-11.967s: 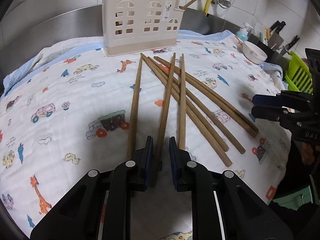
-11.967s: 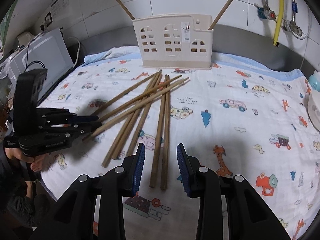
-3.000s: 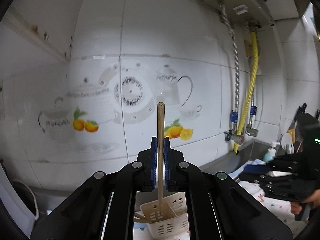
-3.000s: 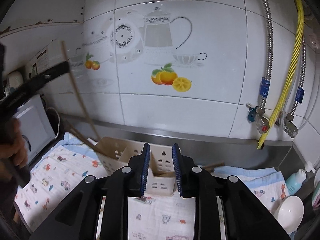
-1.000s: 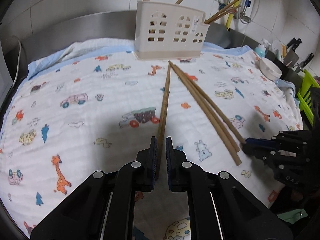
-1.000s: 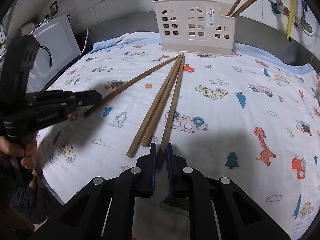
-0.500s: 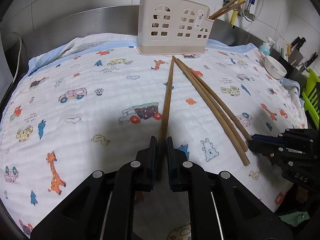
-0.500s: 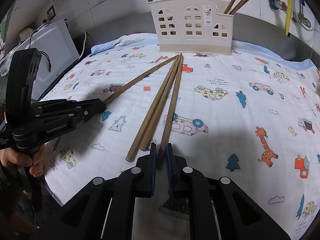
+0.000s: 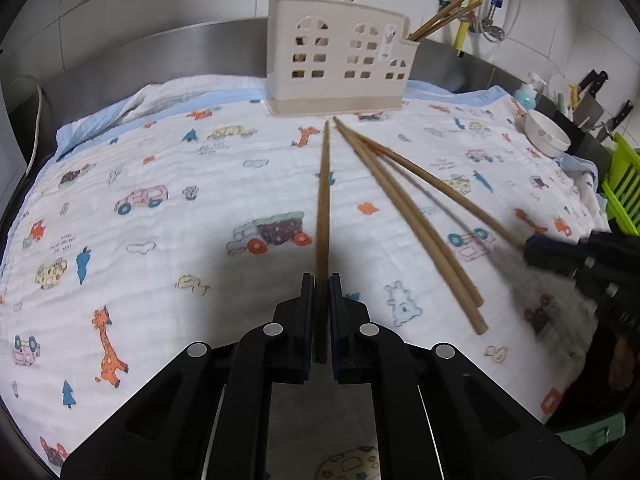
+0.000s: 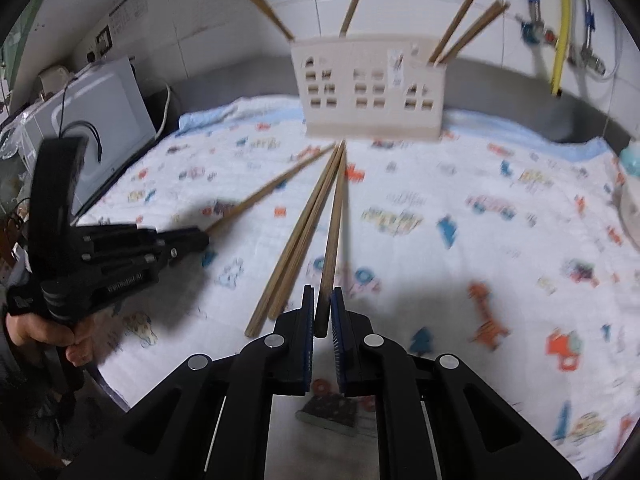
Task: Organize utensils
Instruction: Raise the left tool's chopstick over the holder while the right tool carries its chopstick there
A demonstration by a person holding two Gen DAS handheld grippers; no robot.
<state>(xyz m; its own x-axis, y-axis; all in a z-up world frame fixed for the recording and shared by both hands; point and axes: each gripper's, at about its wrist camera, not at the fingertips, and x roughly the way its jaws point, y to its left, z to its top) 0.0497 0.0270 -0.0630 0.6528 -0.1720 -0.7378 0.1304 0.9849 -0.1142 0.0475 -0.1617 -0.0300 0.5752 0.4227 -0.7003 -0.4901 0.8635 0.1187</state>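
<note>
A cream utensil holder [image 9: 338, 68] with window cut-outs stands at the back of the printed cloth, with several wooden chopsticks upright in it; it also shows in the right wrist view [image 10: 370, 94]. My left gripper [image 9: 320, 280] is shut on the near end of one chopstick [image 9: 323, 208] that points at the holder. My right gripper [image 10: 320, 294] is shut on another chopstick [image 10: 334, 220], which looks lifted at its near end. Two more chopsticks [image 9: 412, 224] lie side by side on the cloth between the two held ones.
A white bowl [image 9: 546, 138], a soap bottle [image 9: 528, 92], knives [image 9: 592, 96] and a green rack [image 9: 624, 192] stand at the right. A microwave [image 10: 92, 120] stands at the left. Water pipes [image 10: 560, 28] run down the tiled wall behind the holder.
Both grippers have lifted slightly and moved toward the holder, each with its chopstick. The right wrist view is blurred by motion.
</note>
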